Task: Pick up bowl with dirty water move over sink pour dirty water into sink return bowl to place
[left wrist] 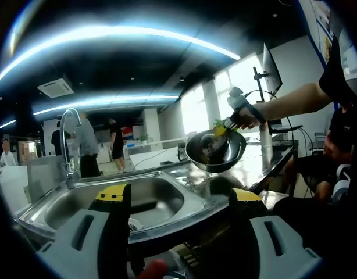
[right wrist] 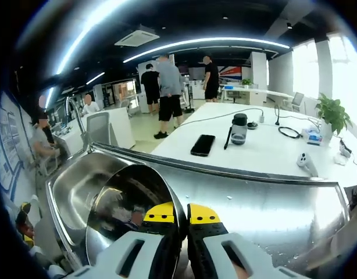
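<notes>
The right hand-held gripper [right wrist: 181, 224] is clamped on the rim of the bowl [right wrist: 132, 212], with one jaw inside the wall and one outside. The bowl is up in the air, tipped on its side just beside the sink [right wrist: 79, 186] and over the wet drainboard [right wrist: 271, 203]. From the left gripper view, the bowl [left wrist: 216, 151] hangs to the right of the sink [left wrist: 155, 195], with the tap [left wrist: 67, 136] on the far side. The left hand-held gripper [left wrist: 178, 200] is spread wide with nothing in it. My tip: slide the bowl further over the sink, then roll the wrist slowly so the water goes down the basin instead of across the worktop [right wrist: 254, 154]. I can't make out how much water is in there.
</notes>
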Demonstrator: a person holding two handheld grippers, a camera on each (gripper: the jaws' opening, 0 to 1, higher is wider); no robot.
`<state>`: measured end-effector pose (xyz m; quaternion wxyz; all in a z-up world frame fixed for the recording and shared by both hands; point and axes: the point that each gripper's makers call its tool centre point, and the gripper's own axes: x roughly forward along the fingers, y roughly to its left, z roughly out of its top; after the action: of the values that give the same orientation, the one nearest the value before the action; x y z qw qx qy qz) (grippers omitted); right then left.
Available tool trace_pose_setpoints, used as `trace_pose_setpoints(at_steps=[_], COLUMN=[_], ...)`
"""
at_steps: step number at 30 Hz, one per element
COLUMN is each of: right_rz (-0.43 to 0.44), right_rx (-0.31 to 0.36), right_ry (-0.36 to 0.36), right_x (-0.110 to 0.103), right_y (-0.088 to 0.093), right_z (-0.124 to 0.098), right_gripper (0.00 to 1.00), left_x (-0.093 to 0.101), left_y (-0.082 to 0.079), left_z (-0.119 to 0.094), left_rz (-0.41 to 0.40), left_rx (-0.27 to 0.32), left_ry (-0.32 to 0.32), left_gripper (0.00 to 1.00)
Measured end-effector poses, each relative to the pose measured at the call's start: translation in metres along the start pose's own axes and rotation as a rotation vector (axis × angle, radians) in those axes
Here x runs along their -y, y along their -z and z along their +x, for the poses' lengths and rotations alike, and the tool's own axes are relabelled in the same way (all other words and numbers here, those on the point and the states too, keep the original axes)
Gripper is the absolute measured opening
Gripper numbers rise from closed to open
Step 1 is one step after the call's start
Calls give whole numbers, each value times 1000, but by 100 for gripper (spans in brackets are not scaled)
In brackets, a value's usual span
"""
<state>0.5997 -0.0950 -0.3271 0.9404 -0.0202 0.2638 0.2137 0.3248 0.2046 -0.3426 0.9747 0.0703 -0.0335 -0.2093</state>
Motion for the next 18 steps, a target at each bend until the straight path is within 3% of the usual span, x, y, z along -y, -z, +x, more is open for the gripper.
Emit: trace_pose_setpoints(at_steps=[4, 18], right_rz=[-26, 4], right_rx=[-3, -26], right_ry=[20, 7], right_x=[6, 15], right_y=[3, 10], right_z=[2, 10], right_gripper=[0, 0], left_x=[0, 3], left_y=[1, 3], left_z=[0, 4], left_rz=[1, 1], left_rx=[-2, -11], left_ry=[-1, 7], left_gripper=[68, 68])
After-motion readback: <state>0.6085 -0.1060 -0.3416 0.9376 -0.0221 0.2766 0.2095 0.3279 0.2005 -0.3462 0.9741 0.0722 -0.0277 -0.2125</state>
